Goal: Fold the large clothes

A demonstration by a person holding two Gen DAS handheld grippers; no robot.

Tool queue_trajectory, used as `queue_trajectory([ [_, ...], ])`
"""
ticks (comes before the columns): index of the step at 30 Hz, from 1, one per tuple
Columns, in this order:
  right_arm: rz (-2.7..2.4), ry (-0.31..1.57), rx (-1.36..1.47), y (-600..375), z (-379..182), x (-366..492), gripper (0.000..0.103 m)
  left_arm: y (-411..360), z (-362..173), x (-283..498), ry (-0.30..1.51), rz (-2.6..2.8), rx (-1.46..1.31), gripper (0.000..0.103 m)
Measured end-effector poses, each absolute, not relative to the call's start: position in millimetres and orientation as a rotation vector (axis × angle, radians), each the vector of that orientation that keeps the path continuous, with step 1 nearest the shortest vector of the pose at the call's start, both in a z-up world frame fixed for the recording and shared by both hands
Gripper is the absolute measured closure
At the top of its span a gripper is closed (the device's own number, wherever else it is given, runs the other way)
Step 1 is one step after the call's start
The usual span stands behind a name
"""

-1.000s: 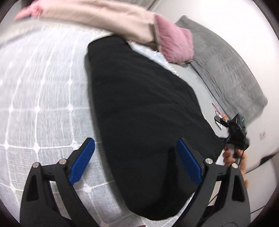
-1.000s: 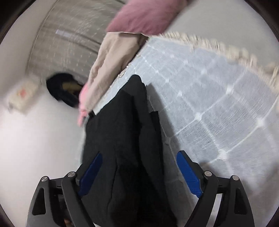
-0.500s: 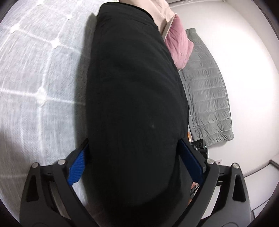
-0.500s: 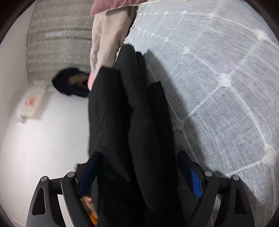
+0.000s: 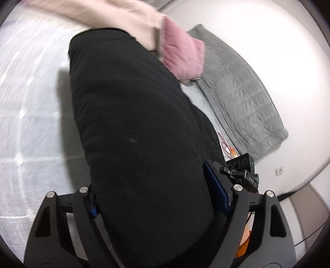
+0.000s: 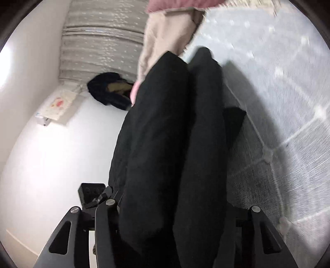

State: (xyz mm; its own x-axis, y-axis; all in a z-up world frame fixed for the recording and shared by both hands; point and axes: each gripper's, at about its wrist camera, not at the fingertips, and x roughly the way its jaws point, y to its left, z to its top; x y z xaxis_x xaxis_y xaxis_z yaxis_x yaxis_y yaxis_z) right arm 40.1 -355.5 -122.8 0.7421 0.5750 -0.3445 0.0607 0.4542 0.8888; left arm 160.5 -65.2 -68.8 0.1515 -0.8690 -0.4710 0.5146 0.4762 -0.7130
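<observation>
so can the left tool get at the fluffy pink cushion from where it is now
Probably not as things stand. The left tool has just been closing around the bulky black garment, which fills the space between its fingers, and the fluffy pink cushion lies well beyond that garment's far end.

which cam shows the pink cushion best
The left wrist view: the pink cushion sits whole beside the beige garment, above the black garment. The right wrist view shows only a cropped strip of it at the top edge.
</observation>
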Motion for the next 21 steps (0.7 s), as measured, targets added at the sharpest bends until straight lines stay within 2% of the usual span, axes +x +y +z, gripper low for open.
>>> queue_trajectory([
  [5, 0.258, 0.575, 1.018, -389.6, -76.9, -14.6, 0.053, -131.0, -36.5, 138.8, 0.941, -1.141, -0.376, 0.022],
  [12, -0.044, 0.38, 0.955, -456.6, -17.0, -137.9, 0.053, -255.6, -43.8, 94.9, 0.921, -1.379, -0.264, 0.022],
  [18, -0.243, 0.222, 1.012, -505.3, -15.3, -218.9, 0.052, -341.7, -40.1, 74.9, 0.897, -1.557, -0.181, 0.023],
  [21, -0.35, 0.217, 1.036, -529.3, -35.3, -231.4, 0.049, -389.7, -73.6, 84.6, 0.915, -1.469, -0.034, 0.018],
])
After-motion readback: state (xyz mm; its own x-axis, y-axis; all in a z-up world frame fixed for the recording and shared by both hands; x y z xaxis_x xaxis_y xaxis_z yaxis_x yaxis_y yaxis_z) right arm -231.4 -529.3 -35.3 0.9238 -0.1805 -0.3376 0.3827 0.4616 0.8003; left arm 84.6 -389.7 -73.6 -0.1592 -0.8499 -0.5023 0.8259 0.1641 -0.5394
